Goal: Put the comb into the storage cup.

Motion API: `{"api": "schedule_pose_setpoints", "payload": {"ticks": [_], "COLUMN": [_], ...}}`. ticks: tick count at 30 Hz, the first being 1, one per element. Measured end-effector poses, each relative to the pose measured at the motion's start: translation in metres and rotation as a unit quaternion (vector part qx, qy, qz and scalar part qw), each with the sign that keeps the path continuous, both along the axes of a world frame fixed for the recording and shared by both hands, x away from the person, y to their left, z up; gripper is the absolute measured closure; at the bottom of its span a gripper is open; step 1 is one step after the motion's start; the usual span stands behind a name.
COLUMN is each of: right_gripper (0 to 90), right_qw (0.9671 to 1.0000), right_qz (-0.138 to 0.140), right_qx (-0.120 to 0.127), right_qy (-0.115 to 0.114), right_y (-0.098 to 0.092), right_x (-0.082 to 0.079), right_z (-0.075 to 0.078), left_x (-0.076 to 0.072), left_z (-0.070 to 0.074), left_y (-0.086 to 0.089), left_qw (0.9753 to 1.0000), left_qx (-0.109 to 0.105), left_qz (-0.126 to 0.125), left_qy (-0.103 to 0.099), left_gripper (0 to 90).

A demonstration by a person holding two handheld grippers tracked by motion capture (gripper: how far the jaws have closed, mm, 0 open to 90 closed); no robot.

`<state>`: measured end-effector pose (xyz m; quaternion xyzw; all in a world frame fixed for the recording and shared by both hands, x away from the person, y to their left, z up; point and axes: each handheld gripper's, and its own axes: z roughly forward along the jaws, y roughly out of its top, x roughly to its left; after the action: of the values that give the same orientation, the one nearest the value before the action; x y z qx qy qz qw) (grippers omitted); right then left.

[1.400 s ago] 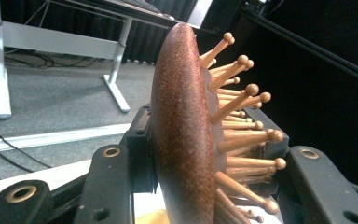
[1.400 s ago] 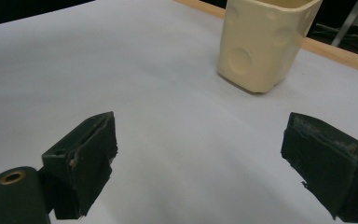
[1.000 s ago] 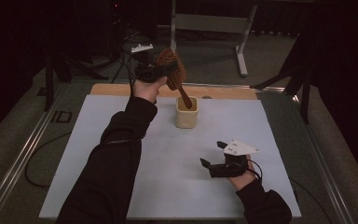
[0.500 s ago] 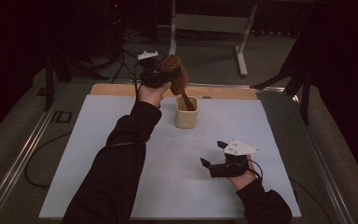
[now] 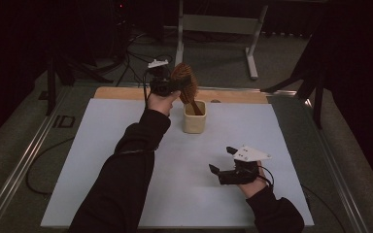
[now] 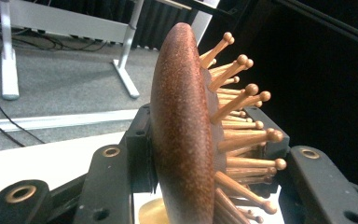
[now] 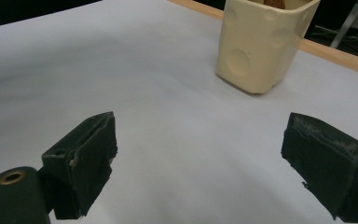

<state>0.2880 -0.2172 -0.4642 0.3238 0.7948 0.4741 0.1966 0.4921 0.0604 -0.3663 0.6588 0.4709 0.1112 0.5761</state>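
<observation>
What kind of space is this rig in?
Probably a lab or recording room, not a home: a white work table with metal rails, cables trailing over grey carpet, dark curtains around. The left gripper holds a wooden hairbrush over a cream cup.

Looks like a lab or test cell, not a home. Bare white work surface (image 5: 102,145) on a table with a wooden strip (image 5: 126,93) along the far edge, just beyond the left gripper (image 5: 167,86). Metal rails (image 5: 24,160) running along the table side, well left of that gripper. Grey carpet floor (image 5: 223,58) past it, loose black cables (image 5: 141,48) trailing across. White metal stand legs (image 5: 250,53) further back, same frame seen behind the left gripper's jaws in its own view (image 6: 121,70). Black curtains (image 5: 349,48) to the far side, right of the right gripper (image 5: 223,162). Dim lighting, only the table lit.
</observation>
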Motion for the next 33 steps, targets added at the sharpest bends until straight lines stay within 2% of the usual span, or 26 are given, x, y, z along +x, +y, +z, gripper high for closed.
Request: {"api": "schedule_pose_setpoints", "payload": {"ticks": [18, 33], "right_gripper": [9.8, 9.8], "right_qw": [1.0, 1.0], "right_qz": [-0.001, -0.002], "right_qx": [-0.001, -0.001], "right_qy": [0.002, 0.002], "right_y": [0.0, -0.002], "right_x": [0.001, 0.001], "right_z": [0.0, -0.001], "left_x": [0.006, 0.009], "left_z": [-0.025, -0.036], "left_y": [-0.005, -0.003], "left_qw": [0.9996, 0.9993], "left_qx": [0.008, 0.004], "left_qz": [-0.011, -0.012], "left_qy": [0.025, 0.034], "left_gripper": [53.8, 53.0]}}
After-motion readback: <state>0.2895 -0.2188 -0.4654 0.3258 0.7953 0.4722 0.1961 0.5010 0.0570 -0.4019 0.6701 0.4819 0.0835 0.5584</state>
